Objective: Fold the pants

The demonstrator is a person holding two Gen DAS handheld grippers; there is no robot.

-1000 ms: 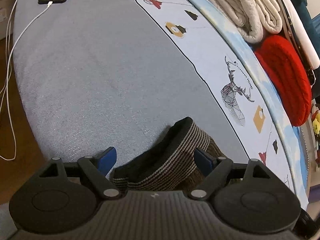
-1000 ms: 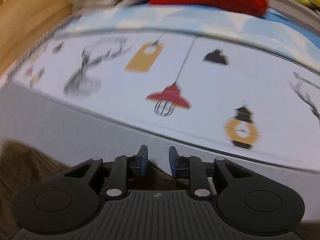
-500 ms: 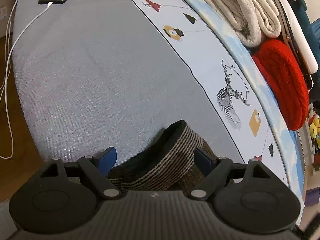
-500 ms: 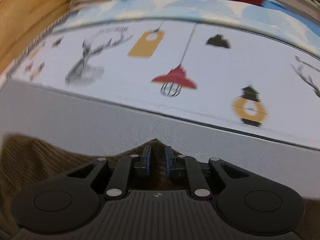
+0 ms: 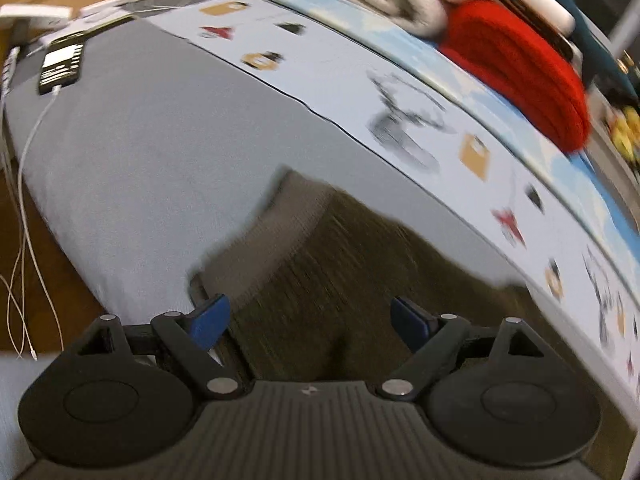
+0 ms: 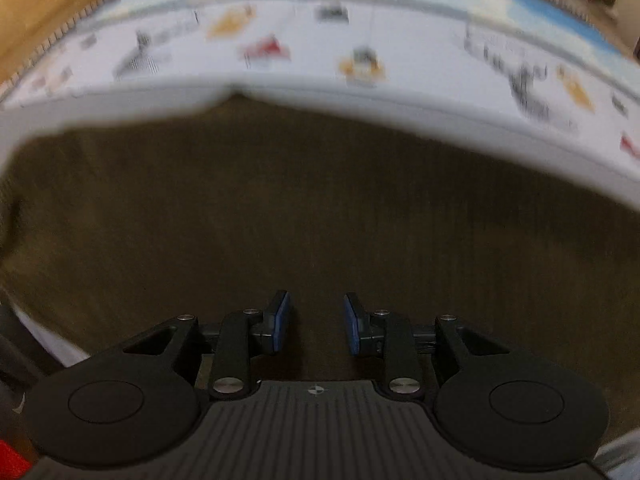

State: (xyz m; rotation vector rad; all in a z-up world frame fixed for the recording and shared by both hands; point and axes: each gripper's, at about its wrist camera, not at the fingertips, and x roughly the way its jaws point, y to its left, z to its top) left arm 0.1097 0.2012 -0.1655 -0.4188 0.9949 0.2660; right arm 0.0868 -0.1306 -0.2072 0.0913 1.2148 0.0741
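Pants [image 6: 320, 208] flat on bed [image 5: 132, 152], both tongs open.
Right tongs [image 6: 316, 322] had just widened, nothing gripped; left tongs [image 5: 308, 322] gaped. I feared dragging a wrinkle.

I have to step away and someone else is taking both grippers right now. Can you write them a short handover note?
Left gripper: open wide over the pants, nothing gripped.
Right gripper: jaws have just been opening, apart above the brown fabric, nothing pinched.
Pants lie flat on the grey bed cover, striped waistband toward the phone.
Fold stage unclear from these blurred views; check, then finish folding.
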